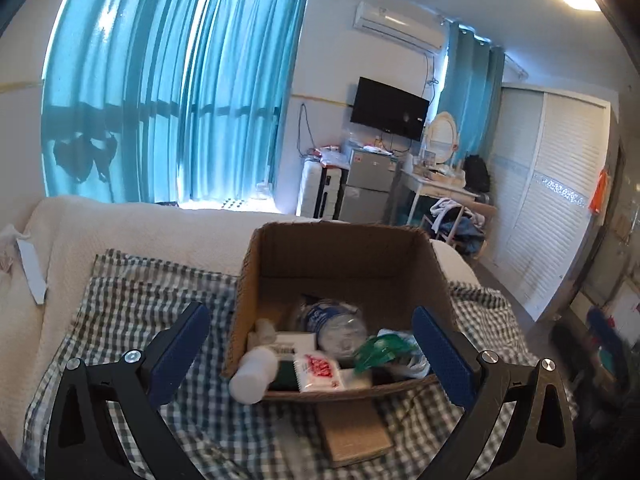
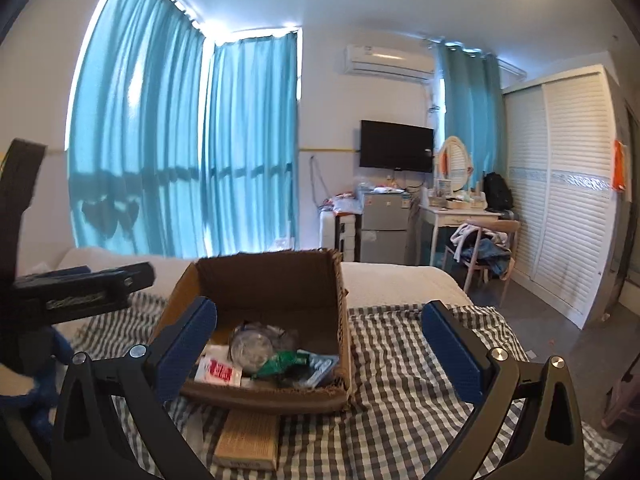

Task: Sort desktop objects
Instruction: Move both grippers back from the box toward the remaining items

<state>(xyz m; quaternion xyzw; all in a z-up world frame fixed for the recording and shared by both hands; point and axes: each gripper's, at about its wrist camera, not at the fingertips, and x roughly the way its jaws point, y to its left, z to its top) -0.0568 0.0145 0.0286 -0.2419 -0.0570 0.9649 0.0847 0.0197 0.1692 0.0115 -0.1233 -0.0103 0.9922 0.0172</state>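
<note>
A cardboard box [image 1: 344, 264] stands open on a checked cloth [image 1: 132, 292] on the bed [image 1: 120, 224]. Inside lie a white bottle [image 1: 254, 374], a red-and-white packet [image 1: 319, 370], a green wrapper [image 1: 380, 352] and a clear plastic lid [image 1: 336, 324]. A flat brown pack [image 1: 354, 432] lies on the cloth just near the box. The left gripper [image 1: 314, 354] is wide open and holds nothing. The right gripper [image 2: 320, 344] is also wide open and empty, near the box.
</note>
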